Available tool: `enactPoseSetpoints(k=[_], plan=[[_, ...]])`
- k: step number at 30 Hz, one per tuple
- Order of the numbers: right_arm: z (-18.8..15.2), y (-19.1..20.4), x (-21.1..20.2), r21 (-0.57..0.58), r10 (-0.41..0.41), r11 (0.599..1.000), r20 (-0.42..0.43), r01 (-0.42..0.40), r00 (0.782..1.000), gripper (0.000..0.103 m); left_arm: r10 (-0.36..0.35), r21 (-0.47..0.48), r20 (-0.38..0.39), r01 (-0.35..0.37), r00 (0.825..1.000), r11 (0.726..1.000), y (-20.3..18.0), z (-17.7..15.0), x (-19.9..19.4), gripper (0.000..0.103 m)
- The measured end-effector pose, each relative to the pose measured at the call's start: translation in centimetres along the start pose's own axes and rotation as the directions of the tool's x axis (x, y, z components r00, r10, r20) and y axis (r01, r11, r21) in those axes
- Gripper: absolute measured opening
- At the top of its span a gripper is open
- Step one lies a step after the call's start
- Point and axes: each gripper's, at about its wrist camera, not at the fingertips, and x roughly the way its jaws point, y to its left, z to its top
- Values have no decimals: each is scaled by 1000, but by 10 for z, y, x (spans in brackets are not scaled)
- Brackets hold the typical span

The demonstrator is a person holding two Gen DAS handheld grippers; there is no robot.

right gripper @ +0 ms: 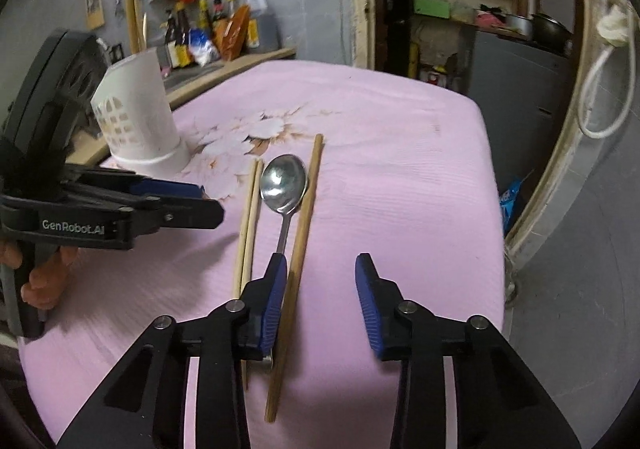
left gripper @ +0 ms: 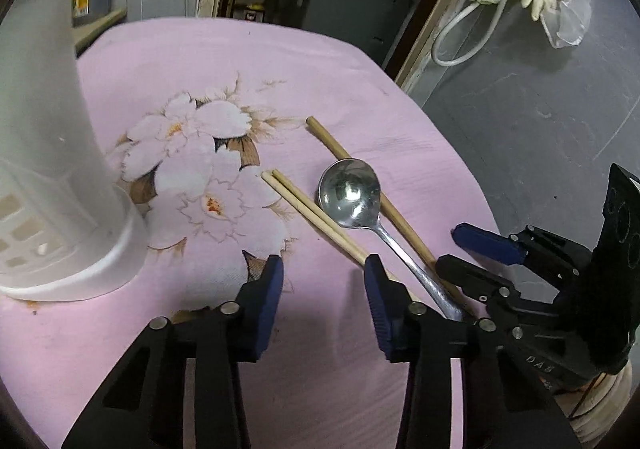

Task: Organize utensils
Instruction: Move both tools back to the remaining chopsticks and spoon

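A metal spoon [left gripper: 352, 197] [right gripper: 283, 185] lies on the pink cloth between a pair of pale chopsticks [left gripper: 316, 217] [right gripper: 249, 225] and a single darker chopstick [left gripper: 384, 201] [right gripper: 300, 261]. A white slotted utensil holder [left gripper: 52, 153] [right gripper: 138, 117] stands at the left. My left gripper [left gripper: 324, 273] is open and empty, just left of the utensils' near ends. My right gripper [right gripper: 322, 269] is open and empty over the spoon handle and the darker chopstick; it also shows in the left wrist view [left gripper: 456, 249].
The pink flowered cloth [right gripper: 400, 189] covers the table, whose right edge drops to a grey floor. Bottles [right gripper: 208, 29] stand on a shelf behind the holder. A doorway with shelves [right gripper: 460, 9] is at the back. A white hose [left gripper: 460, 37] hangs on the wall.
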Motion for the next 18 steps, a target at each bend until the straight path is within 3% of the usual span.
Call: enactPoseSetpoints(k=[7, 11, 18], plan=[[11, -1, 11, -35, -4, 999, -24, 3, 1000, 27, -29, -23, 3, 29, 1000, 999, 5, 8, 3, 34], [11, 0, 12, -60, -2, 998, -26, 1, 1000, 27, -18, -33, 5, 18, 1000, 999, 3, 11, 8, 27], [1, 4, 8, -97, -19, 995, -24, 17, 1000, 27, -37, -64, 10, 37, 999, 997, 0, 21, 18, 23]])
